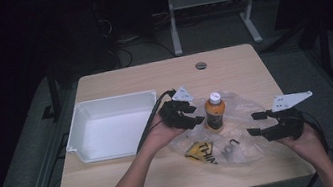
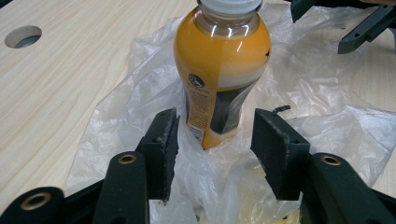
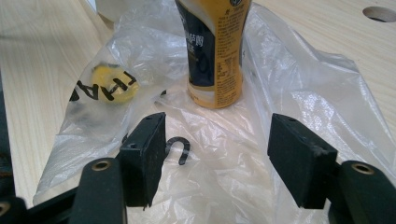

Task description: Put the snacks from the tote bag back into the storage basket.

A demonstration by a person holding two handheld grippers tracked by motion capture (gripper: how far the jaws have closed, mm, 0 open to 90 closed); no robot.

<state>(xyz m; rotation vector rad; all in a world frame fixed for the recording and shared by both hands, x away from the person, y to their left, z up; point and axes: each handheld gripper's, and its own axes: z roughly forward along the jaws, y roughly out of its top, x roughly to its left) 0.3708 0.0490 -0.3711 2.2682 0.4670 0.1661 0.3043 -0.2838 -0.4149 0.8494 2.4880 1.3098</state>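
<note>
Wooden table (image 1: 132, 177); upright orange bottle (image 1: 215, 112), white cap, on clear bag (image 1: 240, 127).

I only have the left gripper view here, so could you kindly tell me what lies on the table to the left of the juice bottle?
Observer: A white plastic bin sits on the table's left half, beside the left tongs, which are open short of the juice bottle.
Operator: Thank you. Is anything in that bin?
Observer: Nothing that I can see; its floor looks bare in the high view.
Operator: And what is printed on the plastic bag?
Observer: The plastic bag carries black letters over a yellow patch, and a small black hook-shaped mark lies just ahead of the open right tongs.
</note>
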